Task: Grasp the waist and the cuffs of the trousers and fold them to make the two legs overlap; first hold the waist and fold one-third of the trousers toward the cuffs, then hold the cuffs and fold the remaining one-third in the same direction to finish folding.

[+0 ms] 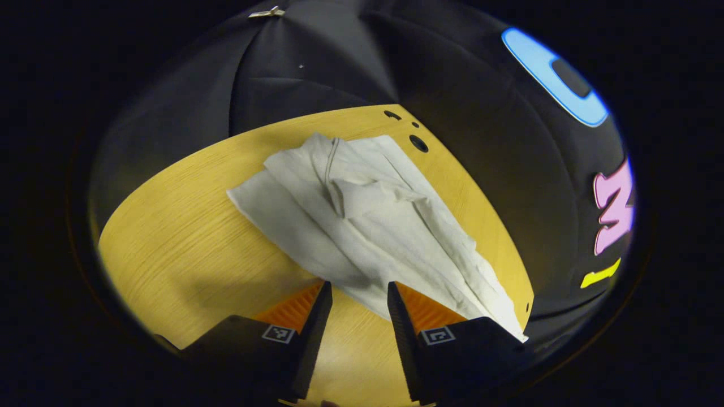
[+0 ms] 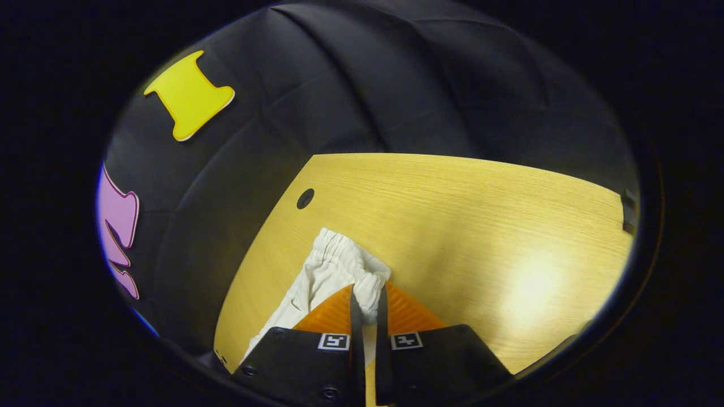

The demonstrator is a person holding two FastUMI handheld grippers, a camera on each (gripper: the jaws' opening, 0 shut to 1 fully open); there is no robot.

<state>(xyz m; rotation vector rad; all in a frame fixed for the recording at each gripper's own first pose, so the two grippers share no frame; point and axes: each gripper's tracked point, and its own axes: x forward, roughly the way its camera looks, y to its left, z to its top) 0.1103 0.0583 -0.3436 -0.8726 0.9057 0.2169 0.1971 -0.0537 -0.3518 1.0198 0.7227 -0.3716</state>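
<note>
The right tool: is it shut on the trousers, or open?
Shut on the trousers. In the right gripper view, the right tool has its fingers nearly together, with the gathered waistband pinched between them.

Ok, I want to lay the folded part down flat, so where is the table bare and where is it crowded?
In the right gripper view, the table is bare right of the elastic waist, out to its far edge. In the left gripper view, bare wood lies left of the trousers; the right side is crowded, cloth reaching the table's edge near the holes.
</note>
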